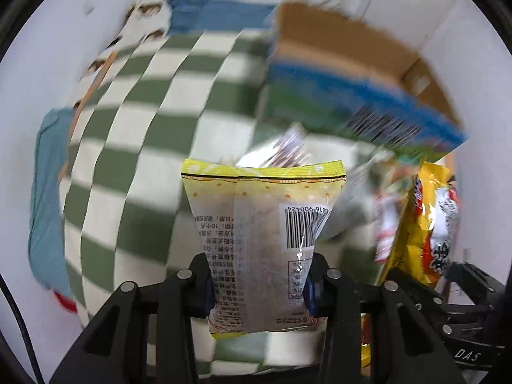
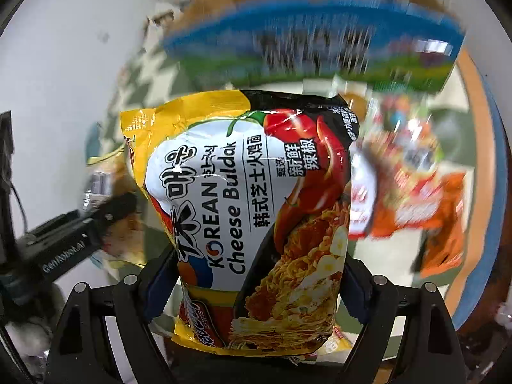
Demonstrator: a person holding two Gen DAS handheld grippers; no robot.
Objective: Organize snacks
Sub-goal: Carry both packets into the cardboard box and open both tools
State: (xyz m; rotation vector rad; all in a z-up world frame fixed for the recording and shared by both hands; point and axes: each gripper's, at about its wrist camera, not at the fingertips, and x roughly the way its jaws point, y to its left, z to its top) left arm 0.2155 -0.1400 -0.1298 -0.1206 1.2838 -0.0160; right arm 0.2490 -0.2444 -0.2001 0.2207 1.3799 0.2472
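My left gripper [image 1: 259, 288] is shut on a pale yellow snack packet [image 1: 262, 233], barcode side toward the camera, held above the green-and-white checked cloth [image 1: 137, 147]. My right gripper [image 2: 256, 284] is shut on a yellow Korean Cheese Buldak noodle bag [image 2: 252, 211], held upright. That noodle bag also shows at the right of the left wrist view [image 1: 428, 224], with the right gripper's body below it. The left gripper's body shows at the left of the right wrist view [image 2: 64, 236].
A cardboard box [image 1: 345, 51] with a blue-and-green carton [image 1: 352, 108] stands at the back right; the carton also shows in the right wrist view [image 2: 320, 41]. Several red and orange snack bags [image 2: 416, 192] lie on the table at right. White walls surround.
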